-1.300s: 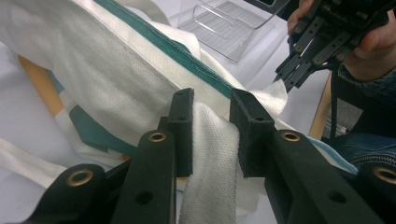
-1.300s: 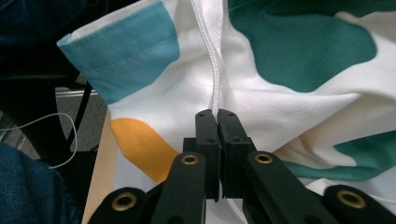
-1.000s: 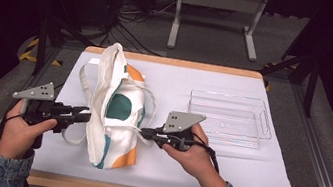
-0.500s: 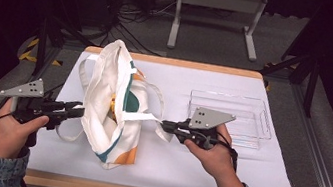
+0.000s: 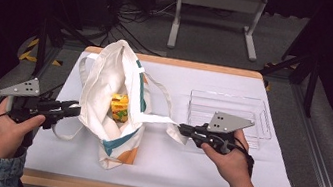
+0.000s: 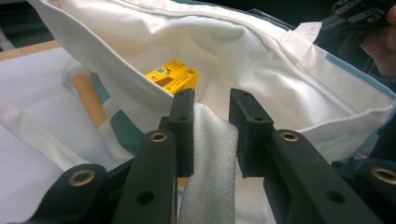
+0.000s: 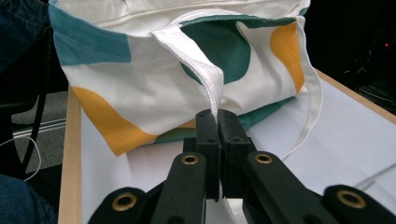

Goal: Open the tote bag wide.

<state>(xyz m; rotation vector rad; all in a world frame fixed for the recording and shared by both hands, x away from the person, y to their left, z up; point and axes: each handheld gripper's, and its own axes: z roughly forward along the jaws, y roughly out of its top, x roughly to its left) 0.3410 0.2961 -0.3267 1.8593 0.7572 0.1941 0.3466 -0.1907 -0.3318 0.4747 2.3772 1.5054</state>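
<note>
Brightly, evenly lit from above on the worktop (image 5: pixel 223 168); dark all around. Soft, faint shadows. Slightly soft high view. Near fingers (image 6: pixel 184 121) blurred close up; mild bending at gripper-view edges.

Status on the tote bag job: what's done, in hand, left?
Done: the white cloth tote bag with teal and orange patches is pulled open, exposing a yellow carton inside. In hand: left gripper clamps one edge, right gripper pinches the opposite edge. Left, probably: moving the carton to the clear plastic tray.
</note>
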